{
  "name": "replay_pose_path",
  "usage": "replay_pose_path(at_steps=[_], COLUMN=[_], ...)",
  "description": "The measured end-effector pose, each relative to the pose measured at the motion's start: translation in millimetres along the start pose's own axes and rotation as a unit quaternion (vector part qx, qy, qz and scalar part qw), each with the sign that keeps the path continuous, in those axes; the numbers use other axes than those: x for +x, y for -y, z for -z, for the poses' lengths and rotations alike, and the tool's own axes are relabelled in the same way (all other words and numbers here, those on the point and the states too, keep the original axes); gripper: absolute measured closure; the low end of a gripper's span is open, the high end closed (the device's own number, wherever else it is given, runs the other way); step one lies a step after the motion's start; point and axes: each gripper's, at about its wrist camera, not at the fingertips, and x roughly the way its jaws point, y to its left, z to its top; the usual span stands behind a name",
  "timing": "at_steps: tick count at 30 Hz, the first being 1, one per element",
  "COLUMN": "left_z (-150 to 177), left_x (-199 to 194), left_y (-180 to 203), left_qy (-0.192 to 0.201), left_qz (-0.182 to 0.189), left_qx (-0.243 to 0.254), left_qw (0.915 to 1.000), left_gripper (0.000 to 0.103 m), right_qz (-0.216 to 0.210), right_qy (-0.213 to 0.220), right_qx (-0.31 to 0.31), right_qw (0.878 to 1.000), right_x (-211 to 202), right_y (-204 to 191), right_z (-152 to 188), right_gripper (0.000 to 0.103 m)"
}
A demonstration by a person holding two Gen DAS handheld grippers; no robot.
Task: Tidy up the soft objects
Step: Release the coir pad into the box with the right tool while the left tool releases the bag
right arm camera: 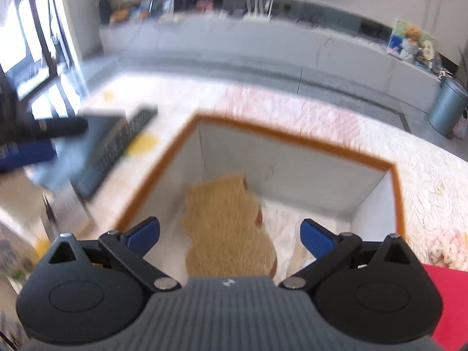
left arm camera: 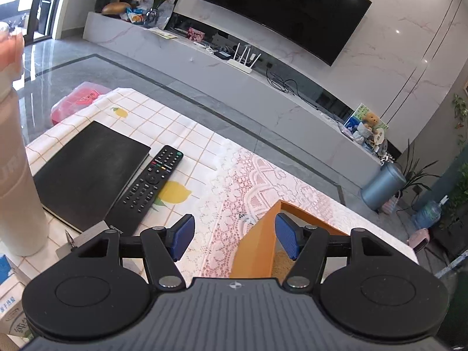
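We work at a living-room table (left arm camera: 248, 175) under lace and checked cloth. The tan plush toy (right arm camera: 228, 225) lies on the floor of the orange-rimmed box (right arm camera: 292, 143), just ahead of and below our right tongs (right arm camera: 231, 234), whose pads stand released and apart with nothing between them. Our left tongs (left arm camera: 234, 237) hover unclenched and empty astride the box's near corner, the remote (left arm camera: 146, 187) and a black book (left arm camera: 87, 169) to their left. We judge the risks thus: our left pad could catch the box wall and drag it, and a pink knitted piece (right arm camera: 450, 248) to the right of our right tongs sits near the edge, where a hasty sweep might push it off.
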Motion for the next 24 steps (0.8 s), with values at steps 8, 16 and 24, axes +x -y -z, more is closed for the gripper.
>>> replay_pose_path(at_steps=[8,16,24], left_z=[2,4,5], left_x=[5,1,-35], left_y=[2,7,34], left_qy=[-0.006,-0.006,0.033], left_qz=[-0.012,-0.010,-0.032], left_qx=[0.008,0.022,0.071], left_qw=[0.9999,0.9997,0.9965], left_gripper=[0.029,0.029,0.030], right_qz=[-0.005,-0.007,-0.025], right_qy=[-0.076,-0.088,-0.055], right_qx=[-0.027,-0.039,-0.068], right_qw=[0.997,0.995,0.996], right_x=[45,46,9], right_y=[-2,-3,-18], right_z=[18,13,1], right_gripper=[0.103,0.103,0.092])
